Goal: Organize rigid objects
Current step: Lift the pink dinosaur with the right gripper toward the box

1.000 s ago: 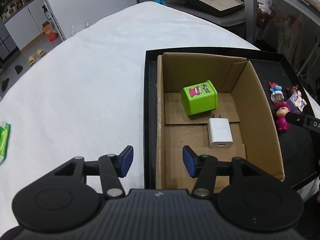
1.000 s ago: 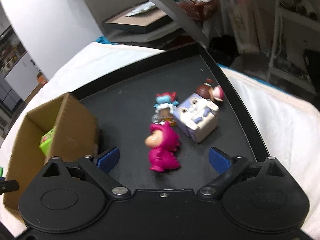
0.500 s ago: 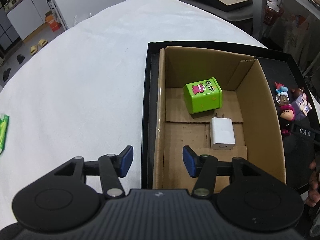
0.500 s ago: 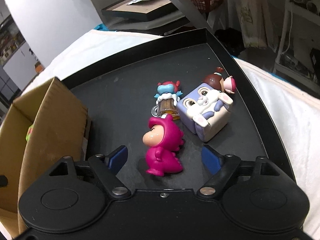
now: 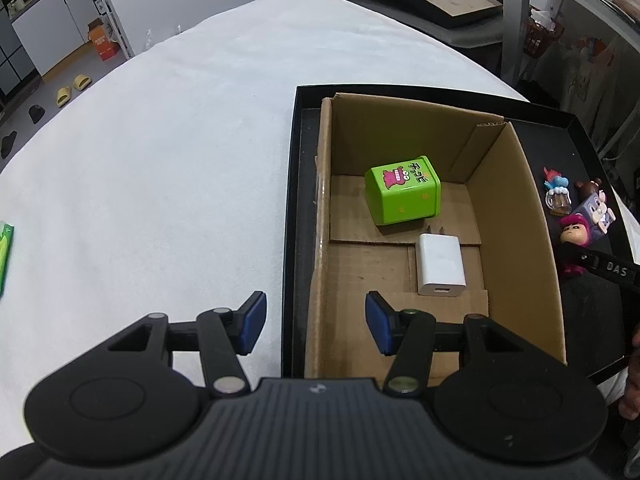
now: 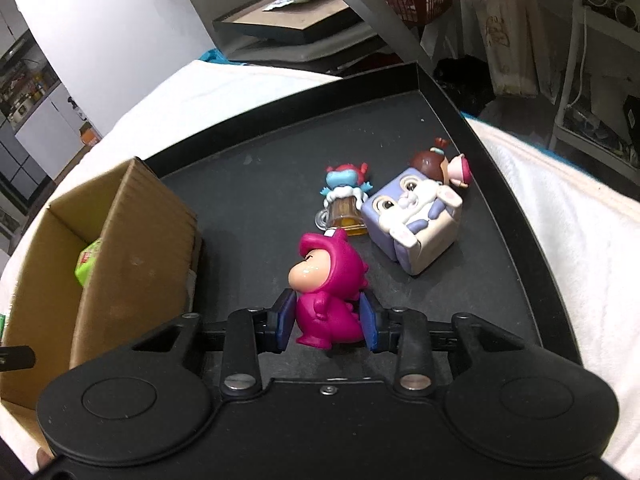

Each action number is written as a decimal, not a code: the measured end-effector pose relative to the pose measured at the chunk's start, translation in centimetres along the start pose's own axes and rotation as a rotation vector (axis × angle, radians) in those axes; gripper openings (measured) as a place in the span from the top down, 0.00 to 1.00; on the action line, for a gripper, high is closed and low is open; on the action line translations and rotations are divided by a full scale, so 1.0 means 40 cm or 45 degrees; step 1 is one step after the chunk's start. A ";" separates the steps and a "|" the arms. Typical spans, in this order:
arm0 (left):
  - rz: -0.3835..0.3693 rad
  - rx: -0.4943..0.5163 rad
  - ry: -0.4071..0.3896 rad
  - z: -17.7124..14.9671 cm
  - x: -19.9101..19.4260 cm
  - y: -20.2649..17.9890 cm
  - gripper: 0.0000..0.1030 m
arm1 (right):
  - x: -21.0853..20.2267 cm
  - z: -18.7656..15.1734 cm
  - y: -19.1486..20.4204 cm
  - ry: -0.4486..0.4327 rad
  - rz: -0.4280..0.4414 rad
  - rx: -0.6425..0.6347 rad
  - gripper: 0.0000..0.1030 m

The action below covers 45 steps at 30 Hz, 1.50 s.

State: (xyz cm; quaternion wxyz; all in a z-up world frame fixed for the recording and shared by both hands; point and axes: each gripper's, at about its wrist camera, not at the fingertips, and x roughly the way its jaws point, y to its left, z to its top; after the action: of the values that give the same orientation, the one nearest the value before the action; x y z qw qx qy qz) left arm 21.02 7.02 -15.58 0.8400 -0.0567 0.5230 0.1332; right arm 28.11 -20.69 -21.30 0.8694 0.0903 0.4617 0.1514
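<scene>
- Where the right wrist view looks along its fingers, the right claw [image 6: 327, 322] is seen closed upon the pink figurine [image 6: 326, 292], whose body is pressed between the two blue pads [image 6: 286, 320].
- The pink figurine is shown upright on the black tray [image 6: 496, 184], with the cardboard box [image 6: 132, 248] just beside it at 9 o'clock.
- A lilac cube toy [image 6: 412, 228] is found at 1 o'clock from the figurine, near it but apart.
- A blue-and-red mug figure [image 6: 344, 200] is placed at 12 o'clock, touching the cube toy's left side.
- A small brown-haired doll [image 6: 440, 162] is laid against the far edge of the cube toy.
- In the left wrist view, the left claw [image 5: 316, 322] is held wide open and empty, astride the box's near left wall.
- Inside the box, a green tin [image 5: 402, 196] is seen at the far end, with a white charger [image 5: 440, 264] lying just nearer.
- The tray is carried by a bench covered in white cloth [image 5: 160, 160].
</scene>
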 end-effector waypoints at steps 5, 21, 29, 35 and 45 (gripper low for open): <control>-0.014 -0.010 -0.009 -0.005 -0.004 0.006 0.48 | -0.031 0.011 0.005 -0.026 0.017 -0.009 0.67; -0.062 -0.047 -0.031 -0.007 -0.015 0.031 0.48 | -0.121 0.067 0.112 -0.099 0.021 -0.124 0.67; -0.101 -0.063 -0.050 -0.010 -0.020 0.043 0.48 | -0.150 0.089 0.176 -0.133 0.020 -0.193 0.67; -0.131 -0.078 -0.057 -0.014 -0.023 0.057 0.48 | -0.161 0.098 0.229 -0.147 0.021 -0.245 0.67; -0.193 -0.118 -0.072 -0.019 -0.020 0.086 0.49 | -0.161 0.092 0.315 -0.139 0.007 -0.344 0.67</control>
State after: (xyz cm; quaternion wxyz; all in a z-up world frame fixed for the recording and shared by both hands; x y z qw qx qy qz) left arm 19.04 10.01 -15.05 0.8585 -0.1311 0.4867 0.0948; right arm 25.52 -11.17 -10.51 0.8971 -0.0179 0.3887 0.2094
